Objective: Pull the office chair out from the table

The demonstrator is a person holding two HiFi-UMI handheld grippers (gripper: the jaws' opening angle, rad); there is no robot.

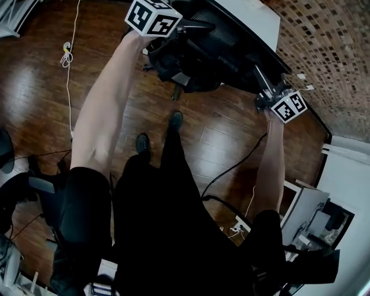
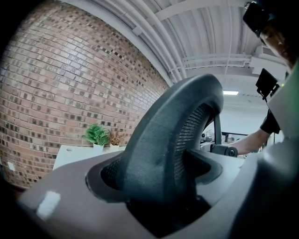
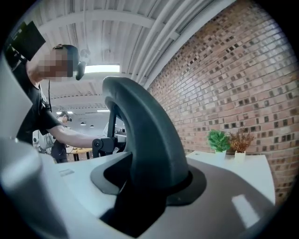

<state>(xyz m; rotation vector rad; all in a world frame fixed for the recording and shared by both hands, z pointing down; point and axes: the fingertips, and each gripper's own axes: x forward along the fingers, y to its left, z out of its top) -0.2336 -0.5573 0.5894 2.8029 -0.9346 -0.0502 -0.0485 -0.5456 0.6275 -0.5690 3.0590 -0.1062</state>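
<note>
The black office chair (image 1: 202,52) stands at the top of the head view, its back turned to me, beside the white table (image 1: 254,14). My left gripper (image 1: 173,26) is shut on the left edge of the chair's back. My right gripper (image 1: 267,95) is shut on its right edge. In the left gripper view the curved mesh back (image 2: 163,154) runs up from between the jaws of the left gripper (image 2: 163,205). In the right gripper view the smooth dark rim of the back (image 3: 145,140) sits clamped in the right gripper (image 3: 140,200). Both arms reach forward, almost straight.
A brick wall (image 1: 324,52) runs behind the table. Two small potted plants (image 2: 97,135) stand on the tabletop. Cables (image 1: 68,75) lie on the wooden floor at left and lower right. Another dark chair (image 1: 23,196) is at lower left, and boxes (image 1: 306,214) at lower right.
</note>
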